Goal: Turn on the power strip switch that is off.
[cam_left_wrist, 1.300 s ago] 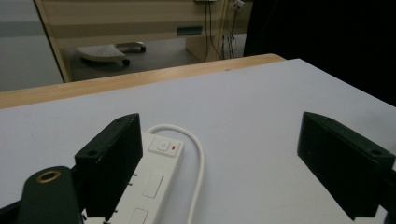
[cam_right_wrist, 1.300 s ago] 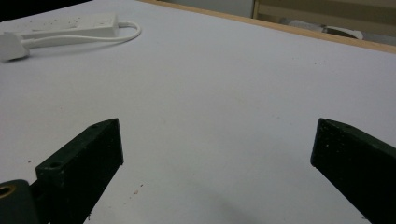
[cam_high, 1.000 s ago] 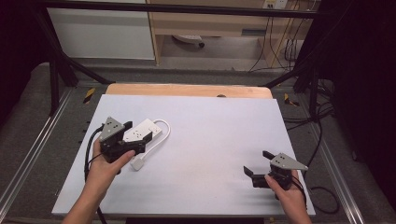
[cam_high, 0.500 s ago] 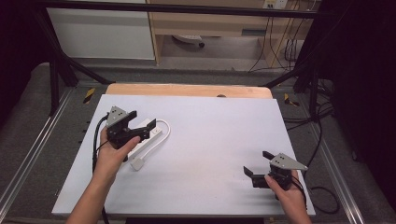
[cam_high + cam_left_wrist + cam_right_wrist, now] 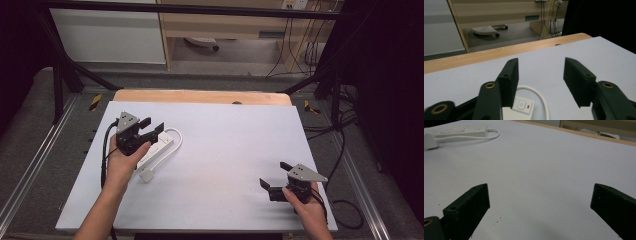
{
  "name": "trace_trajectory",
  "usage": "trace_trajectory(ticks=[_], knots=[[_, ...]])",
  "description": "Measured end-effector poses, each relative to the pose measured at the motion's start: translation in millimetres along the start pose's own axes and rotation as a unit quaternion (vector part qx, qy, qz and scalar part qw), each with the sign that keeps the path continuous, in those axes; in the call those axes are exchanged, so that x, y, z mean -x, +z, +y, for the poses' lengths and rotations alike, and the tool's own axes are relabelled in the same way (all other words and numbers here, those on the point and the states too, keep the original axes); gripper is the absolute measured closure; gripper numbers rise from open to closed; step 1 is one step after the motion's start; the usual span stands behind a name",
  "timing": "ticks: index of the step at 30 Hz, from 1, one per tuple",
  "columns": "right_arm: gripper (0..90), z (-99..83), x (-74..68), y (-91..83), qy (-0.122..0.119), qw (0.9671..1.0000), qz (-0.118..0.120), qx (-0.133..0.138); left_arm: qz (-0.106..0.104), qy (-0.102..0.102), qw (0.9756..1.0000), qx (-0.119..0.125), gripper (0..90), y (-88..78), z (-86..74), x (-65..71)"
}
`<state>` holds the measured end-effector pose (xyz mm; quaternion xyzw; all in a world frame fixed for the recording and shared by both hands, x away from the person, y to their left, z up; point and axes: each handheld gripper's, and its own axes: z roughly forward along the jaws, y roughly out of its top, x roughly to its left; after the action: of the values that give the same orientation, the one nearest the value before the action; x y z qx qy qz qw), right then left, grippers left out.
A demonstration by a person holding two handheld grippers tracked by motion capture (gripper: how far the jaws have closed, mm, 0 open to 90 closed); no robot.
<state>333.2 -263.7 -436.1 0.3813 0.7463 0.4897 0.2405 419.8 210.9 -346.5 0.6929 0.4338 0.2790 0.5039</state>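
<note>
The power strip (image 5: 156,148) lies on the left part of the white table (image 5: 225,150), a white bar running diagonally, with its white cord (image 5: 172,142) looping off the far end and back to a plug (image 5: 148,175) lying just beside the near end. The left gripper view adds what the high view cannot resolve: a square switch with a small red mark on the strip's end face (image 5: 522,105), sitting low between and beneath the two black jaws, with the cord (image 5: 536,93) curving away beyond it. The right gripper view gives the strip (image 5: 461,130) from far off across bare tabletop, cord (image 5: 474,137) and plug (image 5: 429,142) alongside it. The left gripper (image 5: 150,129) hangs over the strip's far half, tilted forward and down; its jaws have just been closing, yet a clear gap remains and the pads are not seen pressing on the strip. The left hand (image 5: 122,159) holds it from behind, forearm entering from the bottom edge. The right gripper (image 5: 272,182) rests low at the table's near right corner, well apart from the strip, jaws spread wide with nothing between them, the right hand (image 5: 306,206) wrapped round its body.
</note>
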Motion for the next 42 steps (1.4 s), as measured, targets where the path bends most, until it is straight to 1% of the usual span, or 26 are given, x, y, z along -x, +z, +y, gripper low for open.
trace_trajectory(ticks=[2,3,5,9,10,13,18,20,21,26,27,29,33,36,40,42], knots=[[2.7,-0.2,0.3,0.2,0.0,1.0,0.0,-0.001,0.001,0.005,1.0,-0.004,50.3,2.7,-1.1,-0.7],[2.7,-0.6,1.0,0.5,0.002,1.0,0.0,0.0,0.003,0.005,1.0,-0.005,53.9,4.4,-1.7,-1.3],[2.6,-0.7,1.2,0.8,0.002,1.0,-0.001,-0.001,0.0,0.002,1.0,-0.007,55.2,8.0,-2.9,-2.7],[2.6,-0.4,0.6,-0.2,0.004,1.0,0.0,0.001,-0.003,0.005,0.9999,-0.014,62.9,14.3,-6.2,-4.9],[2.6,-0.4,0.6,-0.2,0.004,1.0,0.0,0.001,-0.004,0.006,0.9998,-0.016,62.9,15.8,-7.3,-5.3],[2.7,-0.4,1.2,-0.4,0.004,1.0,0.0,0.002,-0.004,0.01,0.9996,-0.027,67.3,19.3,-11.4,-6.8],[2.7,-0.3,0.5,0.2,0.003,1.0,0.001,0.0,-0.007,0.012,0.999,-0.043,73.2,23.6,-18.9,-10.5],[2.7,-0.3,0.4,0.3,0.003,1.0,0.002,0.0,-0.008,0.014,0.9988,-0.046,74.2,24.5,-20.2,-11.7],[2.7,-0.3,0.4,0.3,0.003,1.0,0.002,0.0,-0.008,0.018,0.9986,-0.049,75.1,24.7,-20.9,-12.7],[2.7,-0.2,0.0,0.6,0.002,1.0,0.004,0.0,-0.008,0.016,0.9985,-0.052,78.0,24.9,-24.0,-17.2],[2.7,-0.2,0.1,0.8,0.0,1.0,0.004,-0.001,-0.011,0.013,0.9985,-0.052,78.8,25.0,-25.2,-18.1],[2.7,-0.1,-0.1,1.3,0.0,1.0,0.004,-0.002,-0.011,0.014,0.9983,-0.055,80.5,25.2,-27.1,-19.5],[2.7,0.1,-0.5,1.5,-0.001,1.0,0.005,-0.002,-0.012,0.007,0.9987,-0.05,85.2,24.5,-29.5,-22.0],[2.7,-0.1,-0.4,1.7,-0.002,1.0,0.005,-0.002,-0.013,0.006,0.9984,-0.055,88.0,25.9,-31.9,-23.2],[2.7,-0.2,0.4,1.5,0.001,1.0,0.003,-0.001,-0.012,0.006,0.998,-0.062,88.7,28.0,-36.0,-24.5],[2.7,-0.3,0.2,1.7,0.002,1.0,0.004,-0.002,-0.013,0.007,0.9974,-0.07,89.1,29.3,-37.8,-25.8]])
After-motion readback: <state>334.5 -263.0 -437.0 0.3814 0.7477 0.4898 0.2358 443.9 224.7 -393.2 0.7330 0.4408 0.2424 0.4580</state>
